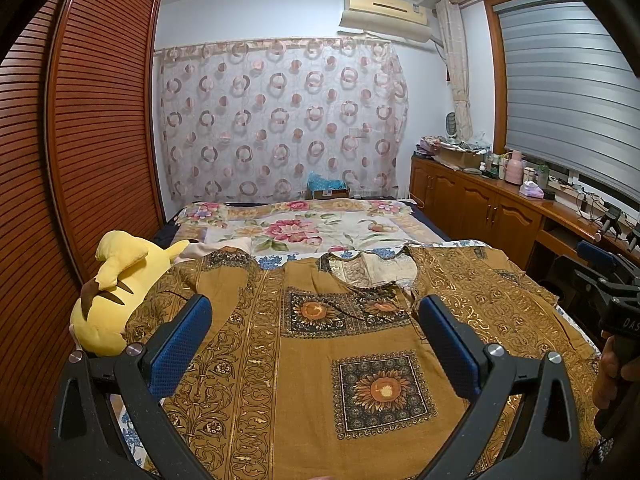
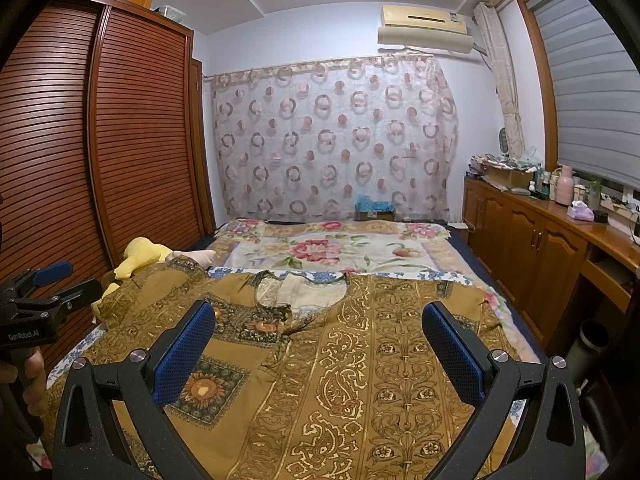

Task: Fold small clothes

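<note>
Far left: slatted wardrobe (image 1: 88, 128), shut. Just beside it, a yellow plush toy (image 1: 116, 292) on the bed's left edge, touched and partly overlapped by the left sleeve of the shirt (image 1: 304, 360), probably only because that sleeve was spread as wide as it would go.

Next, left gripper (image 1: 316, 312), hovering above the shirt's left half; jaws spread wide, nothing between the 2 blue pads (image 1: 176, 352). Likely held so to leave the whole cloth in view before choosing a hold.

Middle: the mustard, gold-printed shirt flat and face up on the bed (image 2: 332, 252), neckline toward the far end, hem toward the cameras, both sleeves out sideways. Laid open like this, apparently ready for a first fold; no fold visible yet.

Then right gripper (image 2: 318, 316), over the shirt's right half, jaws likewise spread and empty, pads (image 2: 456, 356) clear of the cloth. Whether either gripper touches the fabric below: cannot tell.

Far right: wooden cabinet (image 2: 536, 240) along the window wall, topped with bottles and boxes, well apart from the shirt.
</note>
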`<action>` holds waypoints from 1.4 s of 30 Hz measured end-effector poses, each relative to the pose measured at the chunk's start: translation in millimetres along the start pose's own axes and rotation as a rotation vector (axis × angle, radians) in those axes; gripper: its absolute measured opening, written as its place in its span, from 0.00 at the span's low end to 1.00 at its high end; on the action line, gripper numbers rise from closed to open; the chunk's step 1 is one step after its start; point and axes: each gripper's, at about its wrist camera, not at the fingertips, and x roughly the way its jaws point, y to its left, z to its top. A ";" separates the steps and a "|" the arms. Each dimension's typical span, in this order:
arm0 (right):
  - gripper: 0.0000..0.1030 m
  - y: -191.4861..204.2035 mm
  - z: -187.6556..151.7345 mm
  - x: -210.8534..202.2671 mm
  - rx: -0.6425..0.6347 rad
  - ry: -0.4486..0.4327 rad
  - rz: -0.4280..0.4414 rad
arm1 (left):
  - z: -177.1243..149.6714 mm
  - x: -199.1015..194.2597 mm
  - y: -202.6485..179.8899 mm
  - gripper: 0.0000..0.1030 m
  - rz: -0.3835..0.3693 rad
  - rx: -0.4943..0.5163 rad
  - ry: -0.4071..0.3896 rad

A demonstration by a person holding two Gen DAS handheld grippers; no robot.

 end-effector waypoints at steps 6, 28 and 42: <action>1.00 0.3 0.2 0.2 0.000 0.000 -0.004 | 0.0 0.1 0.0 1.00 0.000 0.000 0.000; 1.00 1.6 0.4 -1.7 0.002 0.000 -0.008 | 3.7 -2.5 0.0 1.00 0.001 0.002 -0.002; 1.00 1.2 1.2 -3.5 0.005 -0.001 -0.006 | 2.8 -2.6 -0.7 1.00 0.001 0.002 -0.004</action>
